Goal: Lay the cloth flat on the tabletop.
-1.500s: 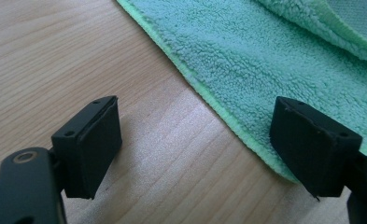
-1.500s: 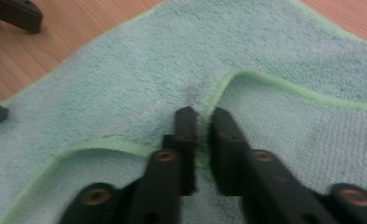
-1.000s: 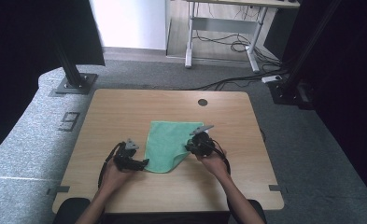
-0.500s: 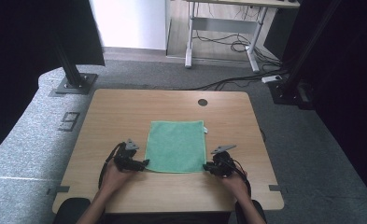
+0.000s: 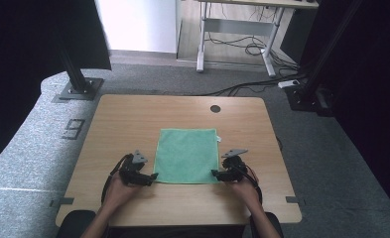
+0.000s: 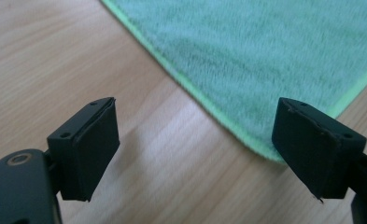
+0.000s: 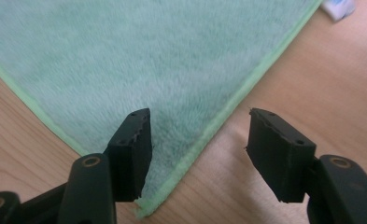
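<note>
**With the cloth flat, let go cleanly**

Now that the right gripper (image 7: 197,156) has just been opening over the near corner, gripping nothing, lift it straight up. The left gripper (image 6: 193,144) waits released. The cloth (image 5: 187,154) lies spread mid-tabletop (image 5: 133,114).

The cloth (image 5: 187,155) lies flat on the bench (image 5: 128,119), slightly toward the 6 o'clock edge from centre, with a small tag (image 5: 219,138) at its 1 o'clock corner. The left tongs (image 5: 152,177) rest at the cloth's 7 o'clock corner and the right tongs (image 5: 215,173) at its 5 o'clock corner, each over the bench just beside that corner. A round hole (image 5: 215,108) in the bench lies at 1 o'clock from the cloth, near the far edge.
</note>
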`<state>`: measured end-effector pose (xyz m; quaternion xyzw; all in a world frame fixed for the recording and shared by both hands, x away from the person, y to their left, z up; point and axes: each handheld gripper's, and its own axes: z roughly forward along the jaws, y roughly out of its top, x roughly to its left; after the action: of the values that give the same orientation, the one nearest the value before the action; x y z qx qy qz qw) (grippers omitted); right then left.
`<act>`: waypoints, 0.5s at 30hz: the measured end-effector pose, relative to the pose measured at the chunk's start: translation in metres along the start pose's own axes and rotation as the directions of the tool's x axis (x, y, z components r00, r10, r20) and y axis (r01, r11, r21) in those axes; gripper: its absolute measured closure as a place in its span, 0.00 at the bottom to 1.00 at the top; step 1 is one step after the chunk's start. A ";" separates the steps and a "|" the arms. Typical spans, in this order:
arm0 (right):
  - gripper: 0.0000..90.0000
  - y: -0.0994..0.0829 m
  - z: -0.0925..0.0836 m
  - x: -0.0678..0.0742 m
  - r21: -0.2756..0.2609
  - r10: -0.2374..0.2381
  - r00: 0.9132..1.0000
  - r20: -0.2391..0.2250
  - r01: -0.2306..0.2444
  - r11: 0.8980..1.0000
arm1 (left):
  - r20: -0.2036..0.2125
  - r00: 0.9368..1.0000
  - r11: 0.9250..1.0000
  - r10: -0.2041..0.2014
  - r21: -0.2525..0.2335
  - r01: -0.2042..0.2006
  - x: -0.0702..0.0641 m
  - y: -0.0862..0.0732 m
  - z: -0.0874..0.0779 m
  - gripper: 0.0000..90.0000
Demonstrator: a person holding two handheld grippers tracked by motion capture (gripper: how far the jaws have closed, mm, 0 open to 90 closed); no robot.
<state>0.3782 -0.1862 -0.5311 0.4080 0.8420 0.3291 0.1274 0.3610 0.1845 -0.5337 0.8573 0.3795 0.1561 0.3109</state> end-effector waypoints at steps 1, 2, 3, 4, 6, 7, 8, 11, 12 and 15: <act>0.42 -0.002 0.001 0.000 0.006 -0.003 1.000 0.004 0.003 1.000 | -0.011 1.000 1.000 0.003 0.008 -0.003 0.000 0.000 -0.001 0.17; 0.40 -0.006 0.000 0.001 0.014 -0.010 1.000 0.027 0.009 1.000 | -0.023 1.000 1.000 -0.005 0.009 0.005 0.000 -0.001 -0.003 0.17; 0.39 -0.008 0.000 0.001 0.019 -0.010 0.999 0.033 0.010 1.000 | -0.022 1.000 1.000 -0.008 0.008 0.008 0.000 -0.003 -0.005 0.17; 0.37 -0.011 0.000 0.001 0.025 -0.016 0.999 0.042 0.015 1.000 | -0.019 1.000 1.000 -0.015 0.008 0.015 0.000 -0.004 -0.006 0.17; 0.35 -0.016 -0.002 0.000 0.008 0.000 0.999 0.046 0.000 1.000 | -0.025 1.000 1.000 -0.013 0.024 0.013 -0.001 -0.007 -0.005 0.17; 0.35 -0.017 -0.002 0.000 0.004 0.000 0.999 0.048 -0.001 1.000 | -0.035 0.999 0.999 -0.008 0.035 0.010 -0.001 -0.008 -0.004 0.17; 0.34 -0.018 -0.003 0.000 0.004 0.002 0.998 0.055 -0.002 1.000 | -0.042 0.999 0.999 -0.006 0.043 0.008 -0.001 -0.008 -0.002 0.17; 0.32 -0.020 -0.003 0.001 -0.005 0.002 0.998 0.068 -0.002 1.000 | -0.041 0.999 0.999 -0.014 0.038 0.016 -0.001 -0.007 0.000 0.17; 0.32 -0.020 -0.003 0.001 -0.008 0.004 0.998 0.068 -0.004 1.000 | -0.044 0.999 0.999 -0.013 0.037 0.015 -0.001 -0.007 0.000 0.17; 0.29 -0.021 -0.002 -0.001 -0.011 0.014 0.998 0.067 -0.014 1.000 | -0.043 0.999 0.999 -0.021 0.031 0.022 0.000 -0.007 0.000 0.17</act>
<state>0.3653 -0.1977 -0.5431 0.4240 0.8326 0.3206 0.1557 0.3568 0.1878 -0.5387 0.8544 0.3977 0.1652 0.2907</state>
